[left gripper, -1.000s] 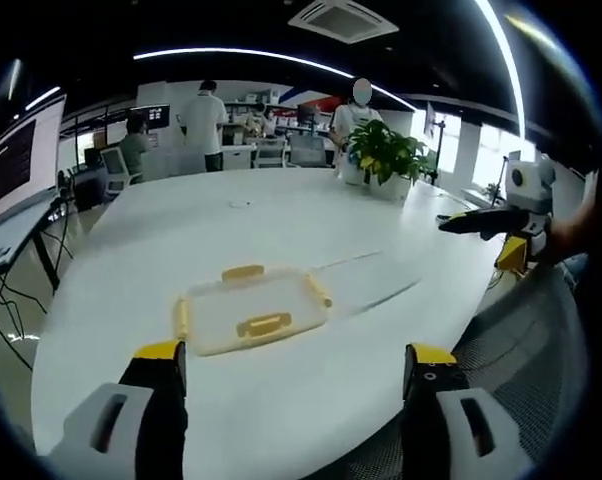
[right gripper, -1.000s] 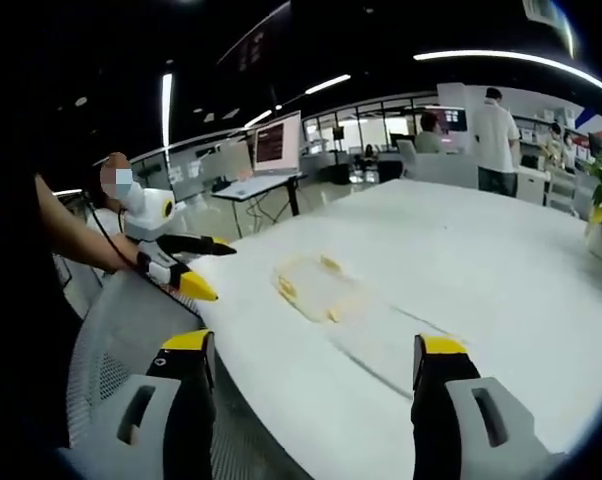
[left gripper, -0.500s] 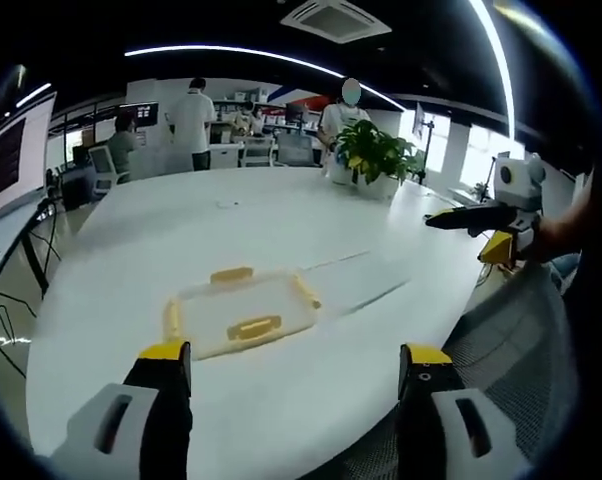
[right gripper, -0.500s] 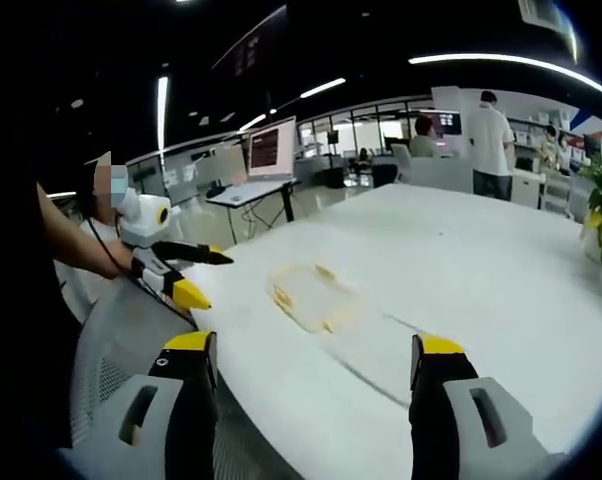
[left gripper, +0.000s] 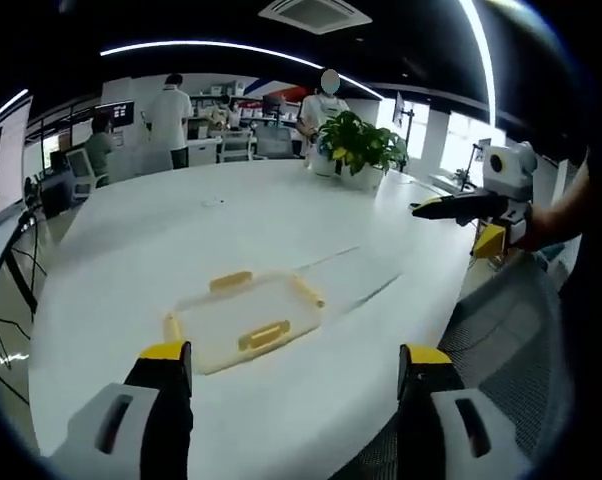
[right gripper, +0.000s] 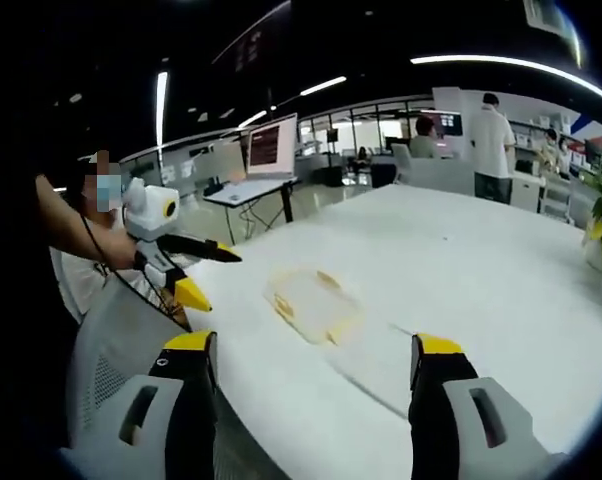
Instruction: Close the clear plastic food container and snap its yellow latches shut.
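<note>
The clear rectangular plastic food container (left gripper: pixel 243 318) lies flat on the large white oval table (left gripper: pixel 161 240), toward the table's near edge in the left gripper view, well apart from both grippers. Its lid sits level on top of it. Its long axis runs across that view, rising slightly toward the right. Yellow latches show on all four sides: a long-side latch (left gripper: pixel 263 334) on the near side, one (left gripper: pixel 230 282) on the far side, and one at each short end, left (left gripper: pixel 171 326) and right (left gripper: pixel 309 291). Whether any latch is snapped down cannot be told from these views.

In the right gripper view the container (right gripper: pixel 311 303) appears washed out by glare, with its long axis running away from the camera.

The left gripper (left gripper: pixel 292 362) is held above the near table edge, its yellow-tipped jaws spread wide with nothing between them. The right gripper (right gripper: pixel 312 352) is likewise wide open and empty; in the left gripper view it (left gripper: pixel 468 222) hangs at the right, off the table edge, above a grey mesh office chair (left gripper: pixel 521 350).

Nothing stands between either gripper and the container. A potted green plant (left gripper: pixel 359 150) sits at the far end of the table. People stand at desks in the background, and a lit monitor (right gripper: pixel 268 146) stands on a side desk.
</note>
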